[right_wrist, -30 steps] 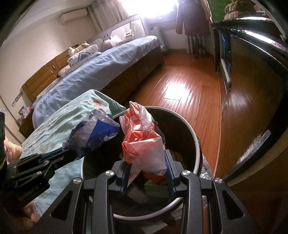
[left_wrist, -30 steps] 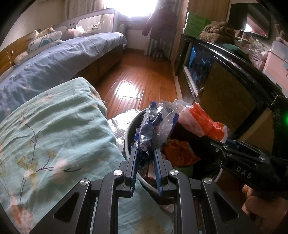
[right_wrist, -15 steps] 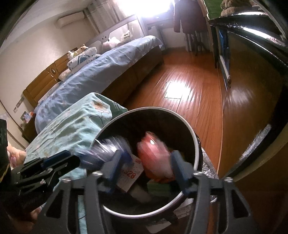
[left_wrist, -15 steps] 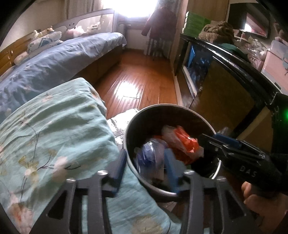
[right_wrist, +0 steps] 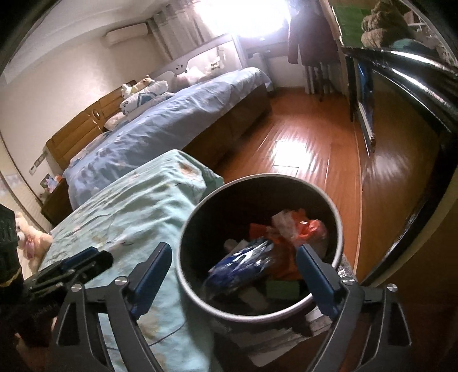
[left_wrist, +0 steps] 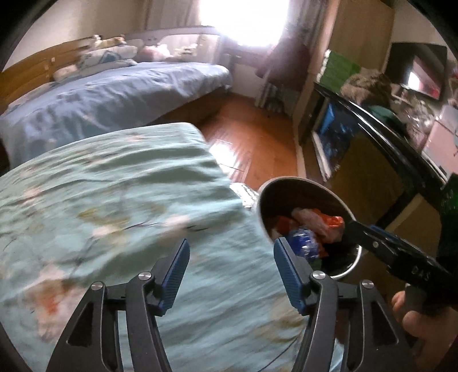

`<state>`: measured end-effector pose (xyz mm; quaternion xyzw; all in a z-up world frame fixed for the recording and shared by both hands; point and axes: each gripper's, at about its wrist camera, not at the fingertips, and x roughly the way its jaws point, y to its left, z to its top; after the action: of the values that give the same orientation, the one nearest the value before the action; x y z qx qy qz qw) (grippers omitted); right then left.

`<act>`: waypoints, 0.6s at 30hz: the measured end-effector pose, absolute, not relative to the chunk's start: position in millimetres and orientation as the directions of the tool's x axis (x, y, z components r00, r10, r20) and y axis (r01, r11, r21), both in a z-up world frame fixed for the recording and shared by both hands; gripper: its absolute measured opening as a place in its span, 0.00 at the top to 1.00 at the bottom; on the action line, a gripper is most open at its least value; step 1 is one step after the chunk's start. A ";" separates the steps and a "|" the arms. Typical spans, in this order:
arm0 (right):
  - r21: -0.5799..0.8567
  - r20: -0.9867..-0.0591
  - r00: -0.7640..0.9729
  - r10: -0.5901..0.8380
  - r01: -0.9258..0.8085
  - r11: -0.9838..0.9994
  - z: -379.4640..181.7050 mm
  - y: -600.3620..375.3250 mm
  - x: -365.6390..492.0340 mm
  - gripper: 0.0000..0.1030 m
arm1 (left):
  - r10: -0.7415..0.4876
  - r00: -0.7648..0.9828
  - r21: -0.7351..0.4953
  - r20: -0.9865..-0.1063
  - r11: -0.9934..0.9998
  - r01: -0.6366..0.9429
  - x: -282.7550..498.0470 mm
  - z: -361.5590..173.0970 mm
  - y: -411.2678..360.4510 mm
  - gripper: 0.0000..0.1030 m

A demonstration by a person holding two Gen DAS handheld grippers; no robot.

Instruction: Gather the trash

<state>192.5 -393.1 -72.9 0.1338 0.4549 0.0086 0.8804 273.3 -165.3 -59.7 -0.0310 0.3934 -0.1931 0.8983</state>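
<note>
crinkly wrappers [right_wrist: 243,263] dropped | round bin [right_wrist: 337,229] | both grippers opening, empty

Floral quilt [left_wrist: 114,206] smeared by motion blur, bin [right_wrist: 329,200] bottom buried under wrappers [right_wrist: 243,263]

Light: bright window [left_wrist: 243,23] at 12 o'clock, all white glare
Floor [right_wrist: 297,151]: shiny sun patch
Blur: green blanket [left_wrist: 114,214] smeared
Edges: dark, bent round
</note>
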 end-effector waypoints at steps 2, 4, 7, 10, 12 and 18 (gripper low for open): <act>0.232 -0.798 0.588 0.133 0.096 0.968 -72.4 -382.0 188.1 0.11 | -0.352 0.638 -0.200 -0.684 0.933 0.300 264.8 -55.6 -152.8 0.40; 0.211 -0.798 0.591 0.121 0.086 0.974 -71.5 -370.3 184.5 0.10 | -0.332 0.661 -0.197 -0.673 0.942 0.273 253.9 -52.9 -138.1 0.37; 0.181 -0.794 0.598 0.108 0.064 0.981 -70.5 -351.3 178.3 0.10 | -0.299 0.693 -0.184 -0.656 0.954 0.237 238.2 -49.4 -122.7 0.35; 0.145 -0.786 0.611 0.092 0.038 0.989 -67.0 -331.5 173.0 0.09 | -0.275 0.716 -0.181 -0.641 0.961 0.208 223.5 -46.8 -106.4 0.33; 0.120 -0.780 0.620 0.082 0.020 0.993 -63.5 -319.3 171.2 0.09 | -0.258 0.730 -0.174 -0.633 0.966 0.191 216.5 -43.5 -99.0 0.32; 0.071 -0.733 0.677 0.069 -0.025 0.997 -37.8 -293.6 171.0 0.09 | -0.208 0.784 -0.164 -0.585 0.977 0.136 197.9 -28.6 -74.9 0.28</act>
<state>171.0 -293.6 -37.8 0.0275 0.4011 0.0259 0.9153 197.9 -74.9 -28.6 -0.0565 0.3155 -0.0912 0.9429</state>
